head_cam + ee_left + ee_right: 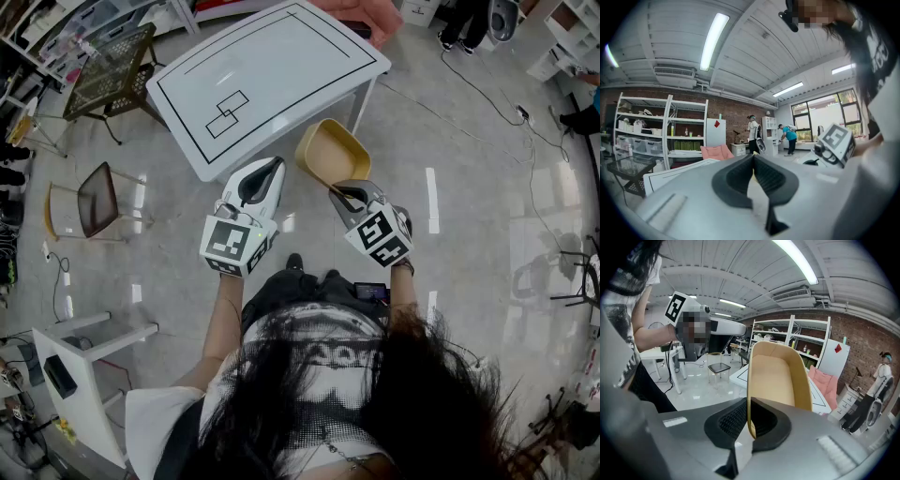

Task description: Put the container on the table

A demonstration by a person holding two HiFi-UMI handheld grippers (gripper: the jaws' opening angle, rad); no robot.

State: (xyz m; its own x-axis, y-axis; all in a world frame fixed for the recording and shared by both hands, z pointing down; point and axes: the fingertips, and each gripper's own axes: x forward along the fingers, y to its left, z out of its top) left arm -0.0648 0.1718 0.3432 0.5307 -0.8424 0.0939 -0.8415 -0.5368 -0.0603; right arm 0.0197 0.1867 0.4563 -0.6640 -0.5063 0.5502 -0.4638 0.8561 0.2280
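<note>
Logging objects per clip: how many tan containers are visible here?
1: the tan oblong container, its rim clamped in the right hand-held gripper, over the floor beside the white table with black outlines. Background shelves could hide more.

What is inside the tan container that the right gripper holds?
Nothing: the tan container shows a bare floor and bare walls in the head view and the right gripper view. Only the strip of wall pinched by the right gripper is covered.

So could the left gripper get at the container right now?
Probably yes: the container, clamped by its rim in the right gripper, hangs just beside the left gripper, with nothing between them.
</note>
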